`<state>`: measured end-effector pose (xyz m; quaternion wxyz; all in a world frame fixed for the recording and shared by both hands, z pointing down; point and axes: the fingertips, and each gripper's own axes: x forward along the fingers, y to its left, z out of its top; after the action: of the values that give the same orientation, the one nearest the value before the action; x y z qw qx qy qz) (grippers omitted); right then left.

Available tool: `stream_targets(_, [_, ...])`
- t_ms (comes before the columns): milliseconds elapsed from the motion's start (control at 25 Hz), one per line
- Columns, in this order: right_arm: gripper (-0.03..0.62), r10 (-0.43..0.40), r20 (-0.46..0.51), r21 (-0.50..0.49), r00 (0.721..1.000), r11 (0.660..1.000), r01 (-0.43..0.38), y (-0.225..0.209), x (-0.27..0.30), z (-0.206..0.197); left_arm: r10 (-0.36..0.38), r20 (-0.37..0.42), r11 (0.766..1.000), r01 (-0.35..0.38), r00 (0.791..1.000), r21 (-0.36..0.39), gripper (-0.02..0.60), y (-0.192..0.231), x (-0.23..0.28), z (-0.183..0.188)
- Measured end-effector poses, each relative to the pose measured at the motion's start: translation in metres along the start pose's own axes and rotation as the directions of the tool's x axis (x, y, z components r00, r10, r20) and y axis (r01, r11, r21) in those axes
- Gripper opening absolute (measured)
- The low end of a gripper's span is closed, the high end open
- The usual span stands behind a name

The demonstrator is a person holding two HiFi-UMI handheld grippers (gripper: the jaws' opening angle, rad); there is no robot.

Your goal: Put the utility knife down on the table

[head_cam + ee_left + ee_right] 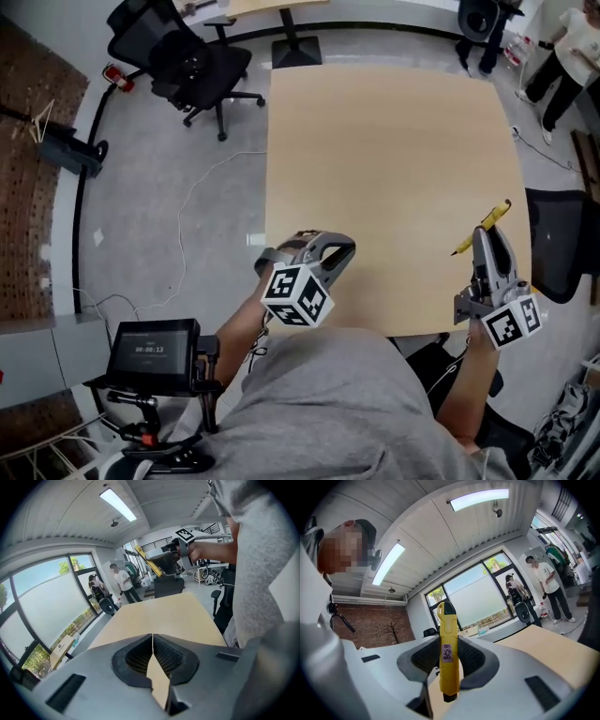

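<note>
Yellow utility knife (448, 653) tight between fingers (477, 660) of R gripper (489, 248); L gripper (153, 643) fingers together, empty.

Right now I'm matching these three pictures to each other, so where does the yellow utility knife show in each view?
Head view: right side, utility knife sticking forward from the right gripper, over the table.
Left gripper view: upper middle, small and far, above the table.
Right gripper view: centre, upright between the jaws.
Shared landmark: the table.
</note>
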<state>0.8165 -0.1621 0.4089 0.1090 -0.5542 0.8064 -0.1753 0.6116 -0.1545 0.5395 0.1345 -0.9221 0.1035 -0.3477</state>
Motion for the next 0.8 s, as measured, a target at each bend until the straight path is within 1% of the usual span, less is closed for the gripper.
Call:
stream_targets(240, [0.118,0.009,-0.035,0.007,0.999,1.0,-0.009,-0.044,0.027,0.004,-0.004,-0.025,1.0,0.004,1.0,-0.025,0.006,0.011,0.021,0.008])
stream_targets(360, [0.118,0.011,-0.054,0.003,0.999,1.0,-0.01,-0.049,0.034,-0.016,-0.003,-0.04,0.999,0.002,0.999,-0.036,0.006,0.0,0.015,-0.008])
stream_targets(440, [0.118,-0.004,-0.079,-0.005,0.997,1.0,0.003,-0.059,0.04,-0.028,-0.007,-0.047,0.999,0.005,0.999,-0.044,0.006,-0.003,0.015,-0.012])
stream_targets(600, [0.118,-0.029,-0.126,0.004,0.992,1.0,0.03,-0.093,0.055,-0.03,-0.027,-0.057,0.998,0.024,0.998,-0.054,0.006,0.002,0.021,-0.003])
stream_targets(720, [0.118,-0.048,-0.146,0.018,0.988,0.999,0.051,-0.115,0.065,-0.039,-0.038,-0.068,0.998,0.035,0.997,-0.05,0.006,-0.001,0.022,-0.005])
stream_targets(800, [0.118,-0.068,-0.171,-0.005,0.983,0.998,0.068,-0.128,0.071,-0.053,-0.042,-0.073,0.998,0.039,0.996,-0.05,0.006,-0.005,0.019,-0.009])
